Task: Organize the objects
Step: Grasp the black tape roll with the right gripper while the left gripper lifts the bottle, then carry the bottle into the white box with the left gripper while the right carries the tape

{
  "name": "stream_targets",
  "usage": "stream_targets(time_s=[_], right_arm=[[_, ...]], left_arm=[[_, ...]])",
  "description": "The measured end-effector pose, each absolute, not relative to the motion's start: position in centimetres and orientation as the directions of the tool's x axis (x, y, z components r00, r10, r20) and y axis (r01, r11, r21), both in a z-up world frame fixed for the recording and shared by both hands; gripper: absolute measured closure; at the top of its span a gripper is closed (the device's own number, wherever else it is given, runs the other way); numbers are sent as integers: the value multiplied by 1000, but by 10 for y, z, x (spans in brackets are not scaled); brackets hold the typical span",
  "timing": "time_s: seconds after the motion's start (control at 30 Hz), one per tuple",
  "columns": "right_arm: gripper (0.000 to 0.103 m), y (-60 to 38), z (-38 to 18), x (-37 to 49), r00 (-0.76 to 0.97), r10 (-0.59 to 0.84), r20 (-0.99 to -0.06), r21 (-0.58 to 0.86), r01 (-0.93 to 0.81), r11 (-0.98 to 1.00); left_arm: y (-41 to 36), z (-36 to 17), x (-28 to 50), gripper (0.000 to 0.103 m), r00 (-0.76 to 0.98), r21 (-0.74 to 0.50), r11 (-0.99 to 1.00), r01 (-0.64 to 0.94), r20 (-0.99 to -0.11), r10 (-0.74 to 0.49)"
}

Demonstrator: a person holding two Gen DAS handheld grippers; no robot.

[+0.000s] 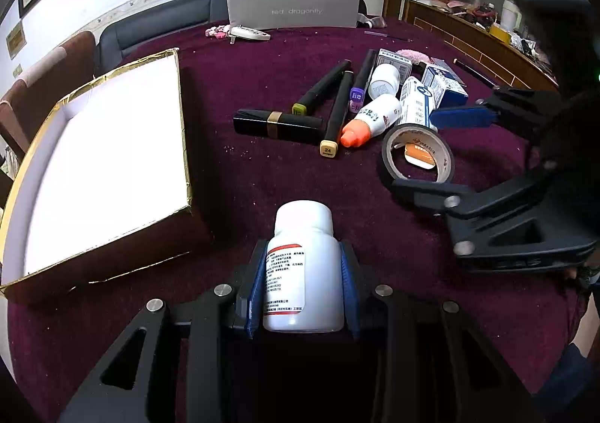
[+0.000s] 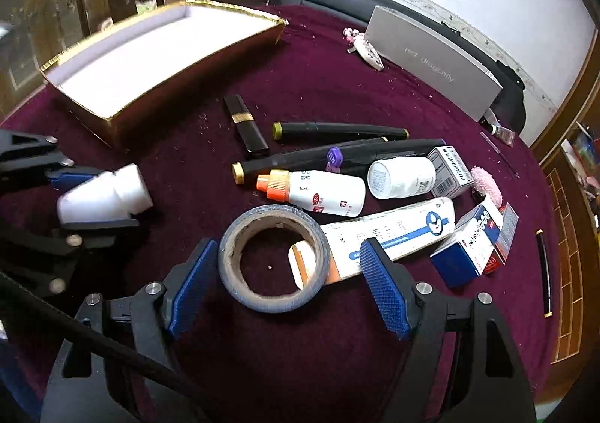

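Observation:
My left gripper is shut on a white pill bottle with a red-striped label, held above the maroon cloth. It shows from the side in the right wrist view. The gold-edged white box stands open to its left, also in the right wrist view. My right gripper is open, its blue pads on either side of a grey tape roll lying flat. The tape roll shows in the left wrist view.
A pile lies beyond the tape: black markers, a lipstick, an orange-capped bottle, a second white bottle, a long white tube box and blue-white cartons. A grey "red dragonfly" box stands at the far edge.

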State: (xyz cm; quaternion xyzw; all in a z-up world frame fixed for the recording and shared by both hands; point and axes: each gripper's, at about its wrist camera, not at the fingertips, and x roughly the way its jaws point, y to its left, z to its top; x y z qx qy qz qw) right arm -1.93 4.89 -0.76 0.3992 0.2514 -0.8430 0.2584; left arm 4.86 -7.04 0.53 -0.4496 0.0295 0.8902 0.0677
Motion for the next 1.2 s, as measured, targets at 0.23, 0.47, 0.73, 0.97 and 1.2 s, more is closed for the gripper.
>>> stream_targets(time_s=[0.23, 0.47, 0.73, 0.97, 1.2], right_arm=[[45, 53, -6, -17, -519, -297, -801, -151, 656, -739], [45, 67, 10, -7, -521, -339, -784, -85, 630, -772], [45, 64, 27, -5, -505, -378, -776, -25, 623, -782], [45, 42, 45, -6, -470, -433, -769, 31, 650, -760], [45, -1, 65, -18, -398, -492, -774, 105, 686, -720]], left_arm=[[-71, 5, 48, 72, -589, -9, -989, -148, -803, 95], [-74, 12, 56, 72, -608, -55, -984, -171, -780, 150], [-101, 39, 73, 72, -651, -140, -980, -144, -732, 200], [-149, 68, 92, 72, -709, -172, -983, -68, -685, 168], [-197, 85, 89, 72, -731, -151, -988, 16, -676, 92]])
